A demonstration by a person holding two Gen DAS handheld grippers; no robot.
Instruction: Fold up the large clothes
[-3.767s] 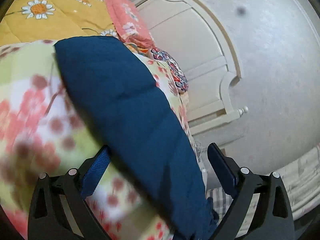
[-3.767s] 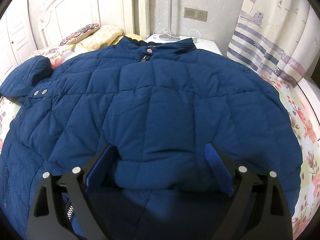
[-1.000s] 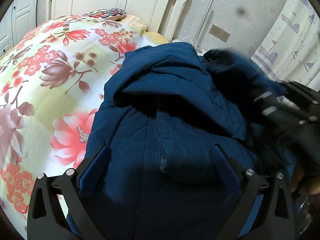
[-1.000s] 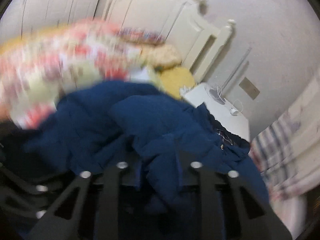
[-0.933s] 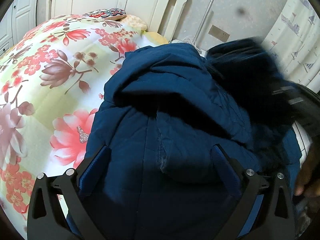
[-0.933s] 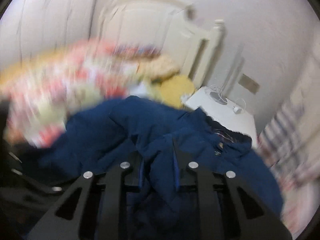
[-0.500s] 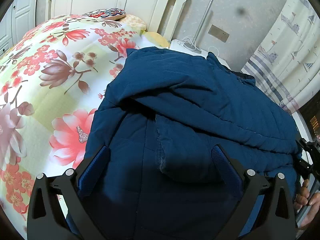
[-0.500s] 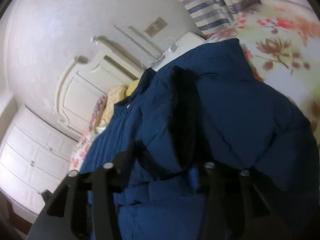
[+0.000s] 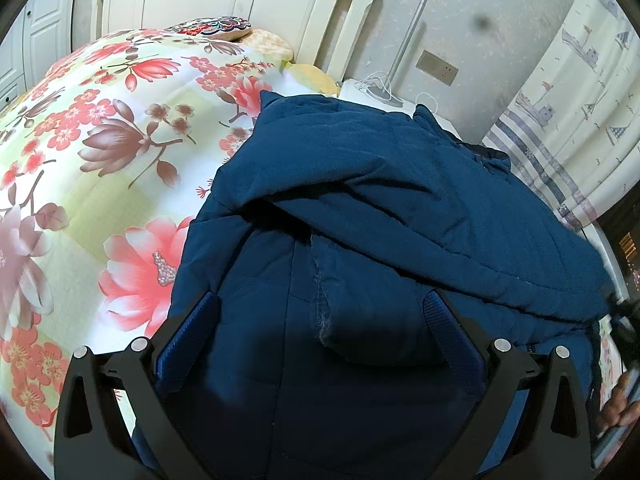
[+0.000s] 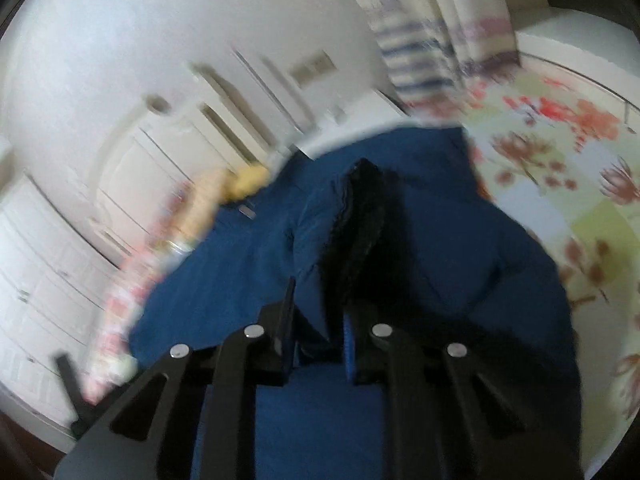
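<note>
A dark blue quilted jacket (image 9: 400, 200) lies on the floral bedspread (image 9: 100, 140), one side folded across its body in a thick ridge. My left gripper (image 9: 320, 332) stands open low over the near part of the jacket, its blue-padded fingers (image 9: 188, 336) wide apart with fabric bulging between them. In the blurred right wrist view my right gripper (image 10: 320, 320) is at the jacket (image 10: 460, 260). Its jaws are closing to a narrow gap with a fold of blue fabric pinched between them. A dark lining edge (image 10: 360, 216) stands up just ahead of them.
A white headboard (image 9: 280, 4) and pillows (image 9: 212, 26) are at the far end of the bed. A white nightstand (image 9: 372, 92) with cables stands beyond the jacket, a striped curtain (image 9: 568, 100) to the right. A person's hand (image 9: 616, 408) shows at the right edge.
The right gripper swept across the jacket to the right edge and rolled, drawing the jacket's side over into a flat fold. The left gripper stayed put and open.
</note>
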